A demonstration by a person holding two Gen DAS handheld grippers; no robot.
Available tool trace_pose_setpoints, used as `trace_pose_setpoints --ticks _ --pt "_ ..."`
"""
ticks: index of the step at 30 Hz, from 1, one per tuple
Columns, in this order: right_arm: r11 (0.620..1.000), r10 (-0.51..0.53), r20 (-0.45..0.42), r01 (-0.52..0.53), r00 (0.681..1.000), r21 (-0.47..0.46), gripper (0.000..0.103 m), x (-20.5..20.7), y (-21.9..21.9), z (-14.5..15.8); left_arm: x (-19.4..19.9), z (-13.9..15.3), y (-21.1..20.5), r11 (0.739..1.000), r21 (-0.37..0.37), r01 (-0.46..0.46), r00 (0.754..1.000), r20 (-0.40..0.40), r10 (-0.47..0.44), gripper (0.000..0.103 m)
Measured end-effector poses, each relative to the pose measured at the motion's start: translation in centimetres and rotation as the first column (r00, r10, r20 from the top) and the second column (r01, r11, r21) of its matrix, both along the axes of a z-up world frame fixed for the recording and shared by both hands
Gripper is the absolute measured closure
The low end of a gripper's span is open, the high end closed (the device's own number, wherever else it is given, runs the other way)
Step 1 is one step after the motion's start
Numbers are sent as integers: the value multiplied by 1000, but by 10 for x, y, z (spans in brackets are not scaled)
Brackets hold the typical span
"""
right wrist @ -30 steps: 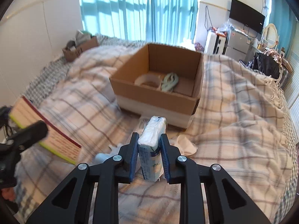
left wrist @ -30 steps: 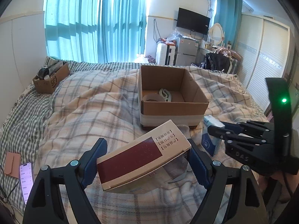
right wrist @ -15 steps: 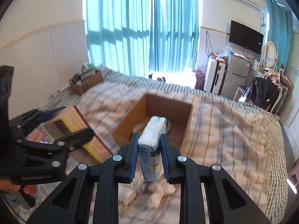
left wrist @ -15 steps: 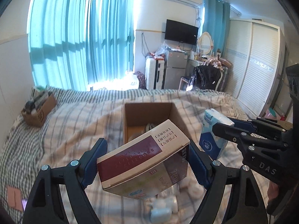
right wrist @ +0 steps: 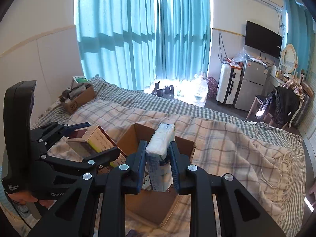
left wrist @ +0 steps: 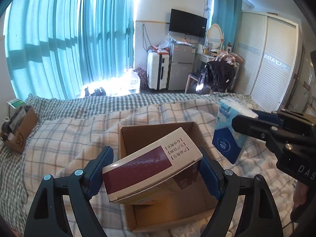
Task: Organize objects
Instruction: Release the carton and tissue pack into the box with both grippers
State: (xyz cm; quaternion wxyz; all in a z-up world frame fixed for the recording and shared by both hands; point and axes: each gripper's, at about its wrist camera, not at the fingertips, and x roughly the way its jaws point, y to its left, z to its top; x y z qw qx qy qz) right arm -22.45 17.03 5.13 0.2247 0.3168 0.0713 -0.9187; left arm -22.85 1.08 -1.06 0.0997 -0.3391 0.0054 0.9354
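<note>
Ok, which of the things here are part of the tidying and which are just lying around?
Part of the job:
- carton held in left gripper
- tissue pack held in right gripper
- open cardboard box below both

Lying about:
- small box of clutter at the bed's far corner
- suitcase
- fridge
- TV

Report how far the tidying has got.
Done: something pale already lies in the cardboard box, partly hidden. In hand: the left tongs grip the red and cream carton above the box; the right tongs grip the tissue pack above it. Left: both drops.
</note>
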Motion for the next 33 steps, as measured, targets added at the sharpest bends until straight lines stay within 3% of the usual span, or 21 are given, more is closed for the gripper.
trace_pose_setpoints --ticks 7,12,13,16,20,30,33 --pt "1000 21 91 -22 996 8 81 -43 -8 -57 -27 -50 10 1000 -17 18 997 72 -17 17" --pt "999 6 123 -11 992 37 77 -48 -6 -81 -29 -63 10 1000 5 25 996 87 -26 17" --pt "999 -2 113 -3 994 44 72 -47 -6 -79 -29 -63 9 1000 12 16 996 92 -17 17" --pt "999 -31 53 30 998 23 35 -38 5 -59 -24 -57 5 999 3 -38 994 104 38 6" --pt "999 -54 3 54 999 1 34 -18 20 -24 -7 -40 1 996 16 -85 993 87 83 1" --pt "994 -53 -76 60 996 93 28 69 28 38 63 23 5 995 2 -101 995 27 101 0" --pt "992 -43 -80 52 996 112 19 99 30 42 84 26 5 994 3 -111 993 32 111 0"
